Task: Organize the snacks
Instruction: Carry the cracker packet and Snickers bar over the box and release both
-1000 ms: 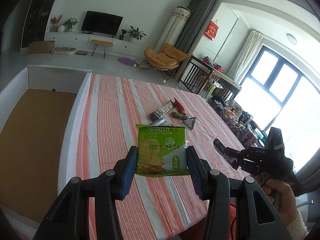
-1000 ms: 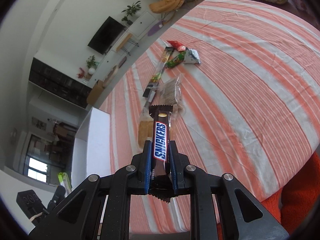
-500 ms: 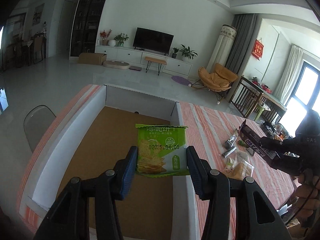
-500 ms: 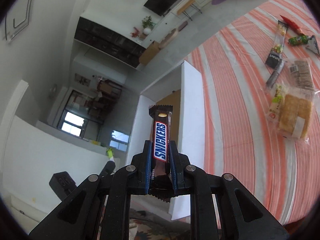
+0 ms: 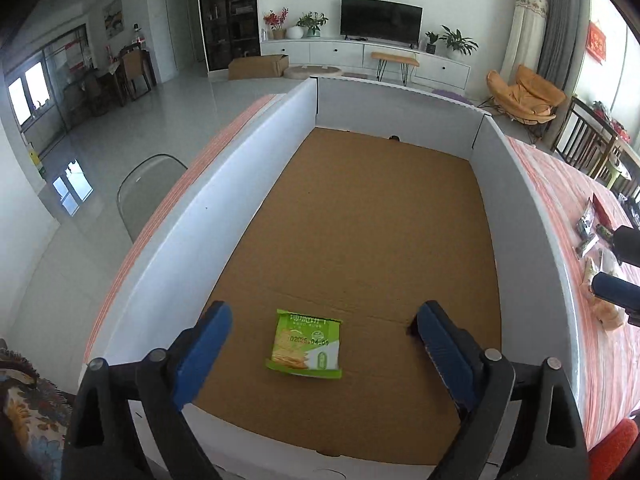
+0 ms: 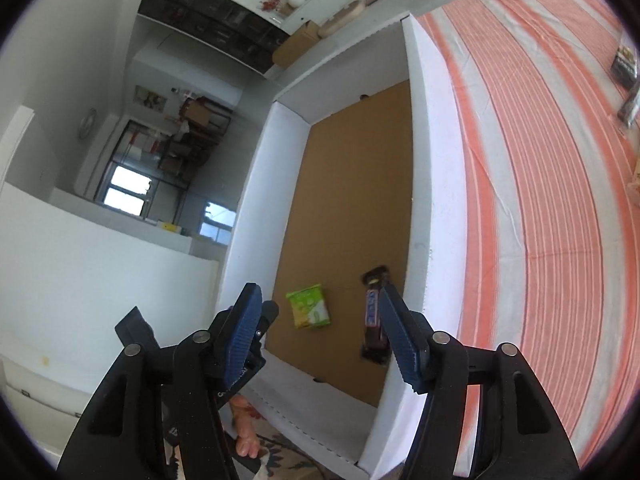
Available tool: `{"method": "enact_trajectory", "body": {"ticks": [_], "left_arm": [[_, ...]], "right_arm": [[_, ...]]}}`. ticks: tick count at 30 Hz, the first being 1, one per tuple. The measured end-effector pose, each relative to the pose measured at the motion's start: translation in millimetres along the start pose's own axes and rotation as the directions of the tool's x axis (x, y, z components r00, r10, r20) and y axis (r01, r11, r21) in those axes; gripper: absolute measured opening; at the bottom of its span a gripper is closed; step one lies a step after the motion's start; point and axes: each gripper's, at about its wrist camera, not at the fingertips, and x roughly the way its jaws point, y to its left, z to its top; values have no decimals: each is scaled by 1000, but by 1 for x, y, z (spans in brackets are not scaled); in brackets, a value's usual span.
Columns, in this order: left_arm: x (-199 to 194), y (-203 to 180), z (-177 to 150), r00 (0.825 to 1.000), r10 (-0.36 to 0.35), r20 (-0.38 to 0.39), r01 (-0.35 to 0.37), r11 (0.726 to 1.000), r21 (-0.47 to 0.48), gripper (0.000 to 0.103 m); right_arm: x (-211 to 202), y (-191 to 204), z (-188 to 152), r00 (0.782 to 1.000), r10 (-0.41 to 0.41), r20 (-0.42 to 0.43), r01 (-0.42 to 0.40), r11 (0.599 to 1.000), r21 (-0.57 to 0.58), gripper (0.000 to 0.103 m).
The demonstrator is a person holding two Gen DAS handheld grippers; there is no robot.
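A green cracker packet (image 5: 306, 344) lies flat on the brown floor of the white-walled cardboard box (image 5: 160, 248), near its front edge. My left gripper (image 5: 320, 344) is open above it and holds nothing. In the right wrist view the same packet (image 6: 309, 306) lies next to a Snickers bar (image 6: 374, 316) on the floor of the box (image 6: 424, 200), close to its right wall. My right gripper (image 6: 320, 332) is open above them, and its right finger (image 6: 402, 344) hides part of the bar.
Several loose snack packets (image 5: 596, 256) lie on the orange striped tablecloth (image 6: 540, 200) right of the box. My right gripper's fingertips (image 5: 618, 264) show at the right edge of the left wrist view. A grey chair (image 5: 144, 192) stands left of the table.
Both grippers have moved over the box and opened. The green packet and the Snickers bar have left the jaws and now lie on the box floor.
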Motion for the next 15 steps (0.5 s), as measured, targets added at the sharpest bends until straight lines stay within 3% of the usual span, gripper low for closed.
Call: {"method": "enact_trajectory", "body": {"ticks": [4, 6, 7, 9, 12, 15], "left_arm": [[1, -18, 1, 999, -45, 20, 45, 999, 5, 99], [-2, -32, 4, 997, -73, 33, 73, 997, 11, 99], [-6, -40, 5, 995, -90, 40, 89, 996, 15, 99], [-14, -58, 5, 989, -132, 58, 131, 991, 28, 99], [-29, -91, 5, 975, -210, 78, 205, 977, 63, 99], [-52, -131, 0, 948, -308, 77, 298, 947, 121, 99]], "right_arm": [[-42, -37, 3, 980, -155, 126, 161, 986, -35, 66], [-68, -61, 0, 949, -242, 200, 253, 967, -31, 67], [-86, -72, -5, 924, -297, 242, 311, 950, -21, 68], [-112, -101, -12, 862, -405, 303, 423, 906, 10, 68], [-158, -144, -30, 726, -577, 373, 586, 804, 102, 68], [-189, -194, -45, 596, -703, 388, 683, 698, 216, 68]]}}
